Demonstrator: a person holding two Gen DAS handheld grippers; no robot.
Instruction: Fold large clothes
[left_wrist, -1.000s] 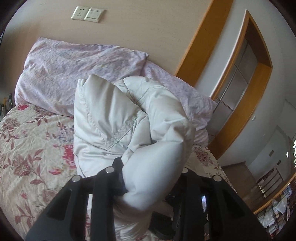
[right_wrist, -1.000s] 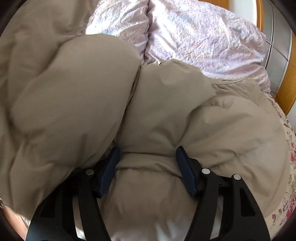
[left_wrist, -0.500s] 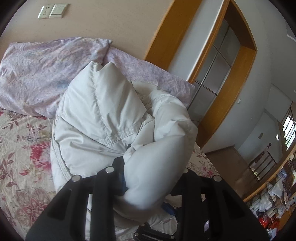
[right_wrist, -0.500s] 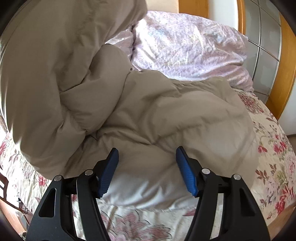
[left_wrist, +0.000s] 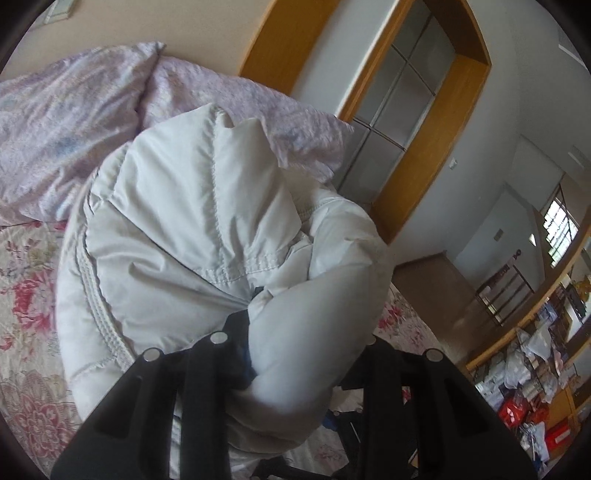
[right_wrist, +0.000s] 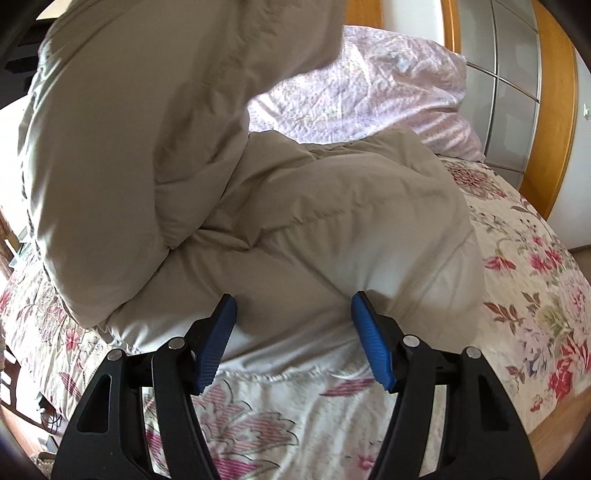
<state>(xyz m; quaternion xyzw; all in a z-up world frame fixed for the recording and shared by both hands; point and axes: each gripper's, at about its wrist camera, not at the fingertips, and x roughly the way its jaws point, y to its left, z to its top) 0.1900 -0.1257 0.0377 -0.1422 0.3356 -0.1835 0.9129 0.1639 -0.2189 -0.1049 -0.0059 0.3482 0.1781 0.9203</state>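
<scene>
Puffy, pale quilted fabric is filling both views: a padded jacket (left_wrist: 177, 236) is being folded on the bed (right_wrist: 535, 280), over its floral bedspread, just short of the lilac pillows (left_wrist: 74, 122) at the head end. The left hand-held gripper (left_wrist: 306, 332) is pinching a fat roll of the jacket, the padding bulging out between its black arms. A second ago that bundle was sitting squarely against the pillows with the wall switch overhead; now the wooden door frame (left_wrist: 436, 140) and the room beyond are swinging into the left view, so the held part is travelling sideways across the bed. Over on the right, the right hand-held gripper (right_wrist: 293, 336) is standing spread, its blue pads (right_wrist: 218, 343) at the jacket's near edge and not visibly squeezing it. A second ago the jacket was swamping that whole view; now bedspread is showing below and to the right, and a big flap is hanging high at the upper left, which I take to be the part the left one is carrying. To my eye, that flap is being brought over the lower half, with the fold still to be laid down and flattened.
</scene>
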